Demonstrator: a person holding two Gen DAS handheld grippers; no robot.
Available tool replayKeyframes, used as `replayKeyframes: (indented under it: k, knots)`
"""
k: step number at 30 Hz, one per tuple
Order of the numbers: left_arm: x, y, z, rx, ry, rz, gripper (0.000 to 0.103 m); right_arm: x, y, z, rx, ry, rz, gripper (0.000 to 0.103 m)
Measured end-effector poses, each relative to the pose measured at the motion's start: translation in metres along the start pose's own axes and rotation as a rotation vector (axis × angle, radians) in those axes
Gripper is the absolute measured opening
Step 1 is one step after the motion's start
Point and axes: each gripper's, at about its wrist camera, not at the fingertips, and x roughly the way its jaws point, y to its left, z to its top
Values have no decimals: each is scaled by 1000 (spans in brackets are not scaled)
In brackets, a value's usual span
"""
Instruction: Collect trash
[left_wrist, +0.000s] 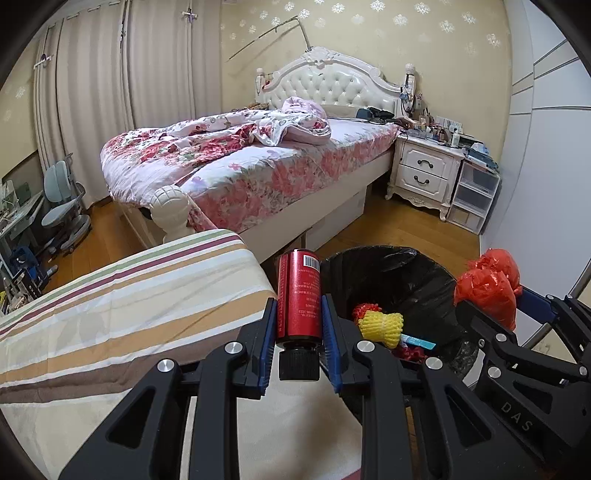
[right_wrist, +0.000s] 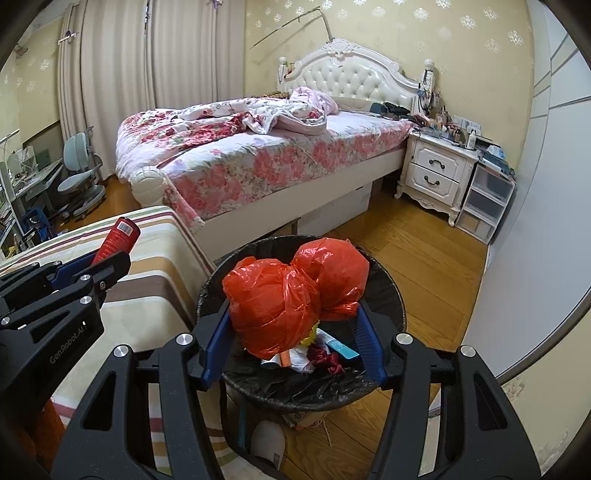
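Light: we see soft, even indoor brightness, no hard shadows | Glare: we note small highlights on the padded headboard (left_wrist: 325, 86) and the wood floor (right_wrist: 417, 254) | Focus: we find both views sharp, no motion blur | Distortion: we see strong fisheye bending of the curtains (left_wrist: 110, 92), black vignette in the corners
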Motion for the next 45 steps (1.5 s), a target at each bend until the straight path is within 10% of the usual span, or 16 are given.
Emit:
replayKeyframes:
  k: [19, 28, 45]
  knots:
    - [49, -23, 18, 20, 67, 19, 25, 37, -27, 14, 53, 20, -24, 59]
    - [49, -24, 22, 5, 41, 37, 68, 42, -34, 18, 59, 29, -57, 68]
    - [19, -8, 13, -30, 4, 80, 81, 0, -44, 3, 128, -30, -151, 93]
